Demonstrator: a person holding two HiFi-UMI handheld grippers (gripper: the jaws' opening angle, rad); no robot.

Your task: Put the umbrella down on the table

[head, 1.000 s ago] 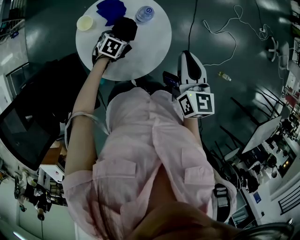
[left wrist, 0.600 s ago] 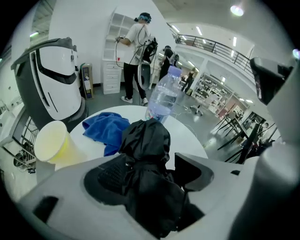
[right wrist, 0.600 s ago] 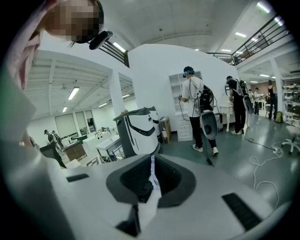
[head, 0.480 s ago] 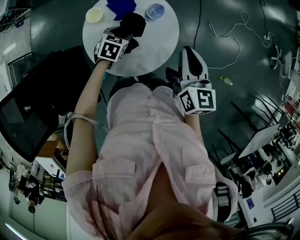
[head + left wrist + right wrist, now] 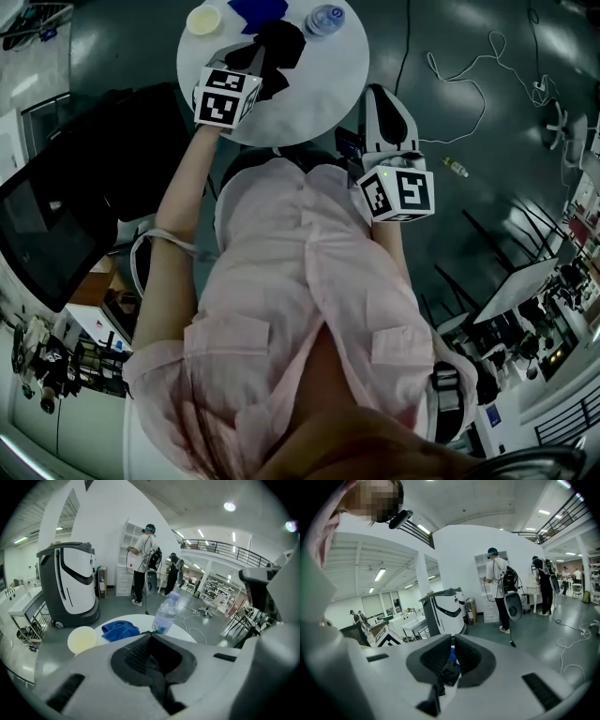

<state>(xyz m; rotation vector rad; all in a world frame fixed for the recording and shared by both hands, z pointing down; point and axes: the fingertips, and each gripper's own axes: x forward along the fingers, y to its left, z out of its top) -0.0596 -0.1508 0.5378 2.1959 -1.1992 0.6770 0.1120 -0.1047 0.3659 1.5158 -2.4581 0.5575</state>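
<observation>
The black folded umbrella (image 5: 279,45) lies on the round white table (image 5: 319,89), just ahead of my left gripper (image 5: 265,64). In the left gripper view the jaws of the left gripper (image 5: 151,634) have just been closing and now meet with nothing between them. They hide the umbrella in that view. My right gripper (image 5: 380,98) hangs off the table's right edge over the floor. In its own view the right gripper (image 5: 453,641) has its pads together with nothing held.
On the table's far side stand a pale yellow cup (image 5: 82,639), a blue cloth (image 5: 120,630) and a water bottle (image 5: 166,613). A grey-and-white machine (image 5: 70,585) and standing people (image 5: 143,564) are beyond. Cables (image 5: 469,75) lie on the floor at the right.
My left gripper has risen off the table and drawn back a little from the umbrella, which stays lying there. The right gripper has shifted only slightly.
</observation>
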